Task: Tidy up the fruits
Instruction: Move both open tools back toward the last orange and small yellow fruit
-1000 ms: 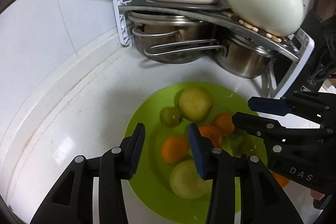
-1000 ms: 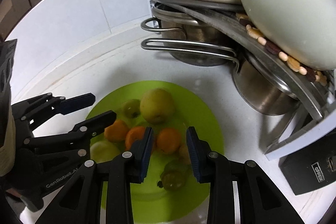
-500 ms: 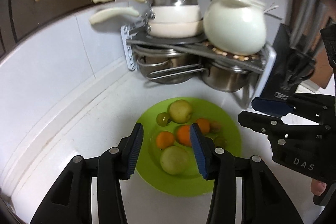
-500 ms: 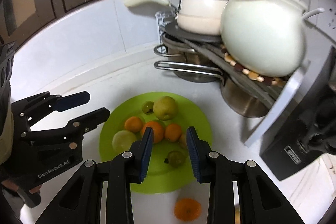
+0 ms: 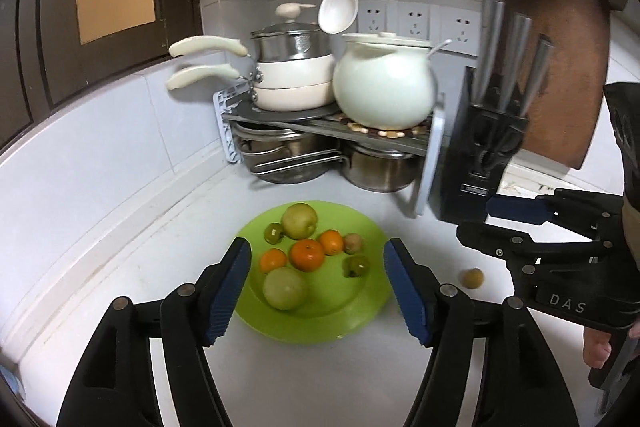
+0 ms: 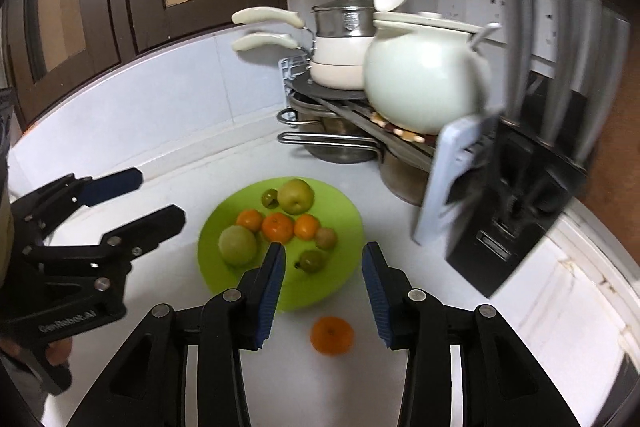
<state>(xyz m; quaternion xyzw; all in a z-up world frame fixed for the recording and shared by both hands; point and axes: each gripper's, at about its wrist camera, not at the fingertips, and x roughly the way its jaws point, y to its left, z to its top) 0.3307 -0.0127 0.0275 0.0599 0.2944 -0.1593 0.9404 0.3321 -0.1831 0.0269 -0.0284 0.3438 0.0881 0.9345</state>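
Observation:
A green plate (image 5: 362, 303) (image 6: 344, 211) on the white counter holds several fruits: two pale green apples (image 5: 299, 220) (image 5: 285, 287), three oranges (image 5: 307, 254) and small green and brown fruits. A loose orange (image 6: 332, 335) lies on the counter in front of the plate, between my right gripper's fingers. A small brown fruit (image 5: 473, 277) lies on the counter right of the plate. My left gripper (image 5: 316, 287) is open and empty above the plate's near edge. My right gripper (image 6: 323, 281) is open and empty above the loose orange.
A pot rack (image 5: 320, 125) with pans, steel pots and a white ceramic pot (image 5: 383, 83) stands behind the plate. A black knife block (image 5: 480, 155) stands at the right. A white ladle (image 5: 338, 7) hangs on the wall. Tiled walls close the corner.
Both grippers have pulled back and up from the plate, and both have opened wider. The loose orange and the small brown fruit on the counter have come into view.

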